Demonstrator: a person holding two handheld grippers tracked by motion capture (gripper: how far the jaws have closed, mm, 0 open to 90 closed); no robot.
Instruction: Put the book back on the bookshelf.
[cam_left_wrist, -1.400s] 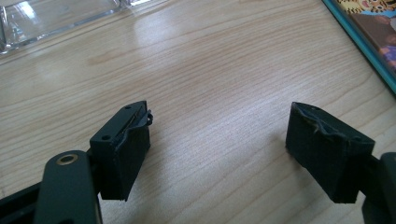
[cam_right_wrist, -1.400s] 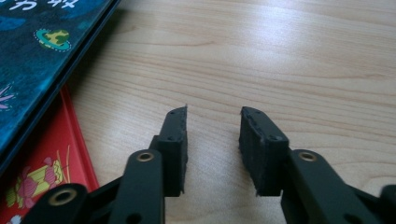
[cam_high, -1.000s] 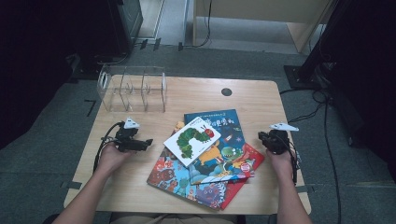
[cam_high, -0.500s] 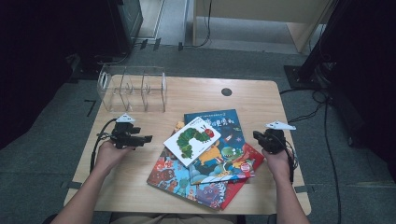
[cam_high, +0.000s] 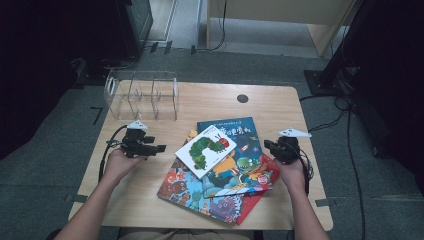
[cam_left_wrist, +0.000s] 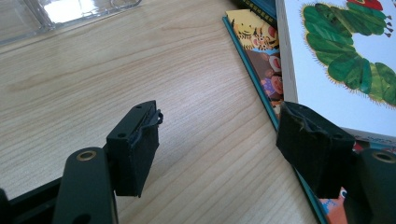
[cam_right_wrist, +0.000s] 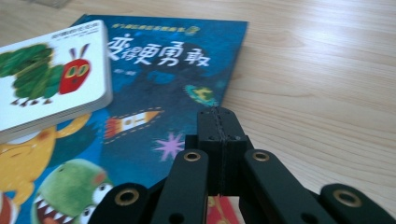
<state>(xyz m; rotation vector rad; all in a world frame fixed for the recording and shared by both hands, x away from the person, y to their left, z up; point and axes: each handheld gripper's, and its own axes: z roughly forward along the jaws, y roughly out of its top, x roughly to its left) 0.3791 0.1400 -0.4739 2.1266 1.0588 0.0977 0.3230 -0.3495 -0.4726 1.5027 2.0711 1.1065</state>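
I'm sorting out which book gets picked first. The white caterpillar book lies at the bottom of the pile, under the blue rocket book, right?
Not quite. The caterpillar book lies on top of the pile, resting over the blue rocket book, not under it. The high view shows this, and the right gripper view shows its thick edge above the blue cover.

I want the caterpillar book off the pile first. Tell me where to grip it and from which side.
Grip the caterpillar book at its left edge, coming from the left with the left gripper, whose jaws stand open there. It is a thick board book lying flat on top of the pile, and that edge seems to jut past the books below, so one jaw could probably slip under it.
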